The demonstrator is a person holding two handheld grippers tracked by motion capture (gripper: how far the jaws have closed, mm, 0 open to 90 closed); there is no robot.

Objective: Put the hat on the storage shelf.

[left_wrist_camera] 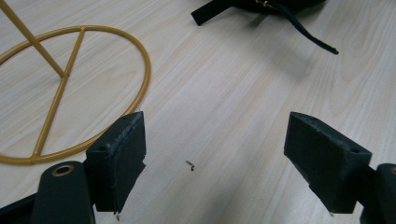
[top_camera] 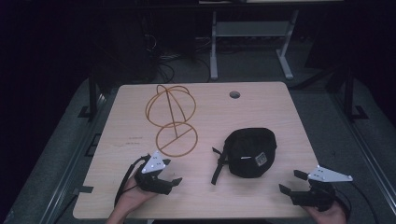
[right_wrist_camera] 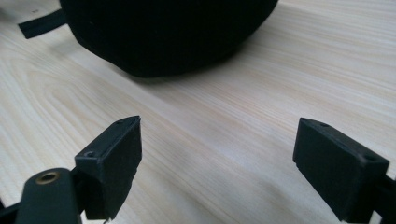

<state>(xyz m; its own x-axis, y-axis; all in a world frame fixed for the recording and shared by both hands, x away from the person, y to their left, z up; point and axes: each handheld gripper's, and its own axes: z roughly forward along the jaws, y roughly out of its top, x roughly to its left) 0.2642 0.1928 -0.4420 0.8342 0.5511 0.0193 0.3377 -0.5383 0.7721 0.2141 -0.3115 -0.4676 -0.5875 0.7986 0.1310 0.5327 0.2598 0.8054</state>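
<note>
A gold wire stand (top_camera: 170,119) with a round ring base (left_wrist_camera: 140,70) and a looped top rises on the left half of the wooden table (top_camera: 280,116). A black fabric cap (top_camera: 250,151) with a loose strap (top_camera: 217,170) lies right of centre. My left gripper (top_camera: 172,171) rests near the front edge, just in front of the ring base, jaws open over bare wood (left_wrist_camera: 215,135). My right gripper (top_camera: 290,182) sits at the front right corner, open, pointing at the cap (right_wrist_camera: 168,32), with nothing between its jaws (right_wrist_camera: 217,140).
A round cable hole (top_camera: 235,94) sits near the table's far edge. Beyond the table are a dark floor, cables and the white legs of another desk (top_camera: 214,56). A tiny dark speck (left_wrist_camera: 190,164) lies on the wood between the left jaws.
</note>
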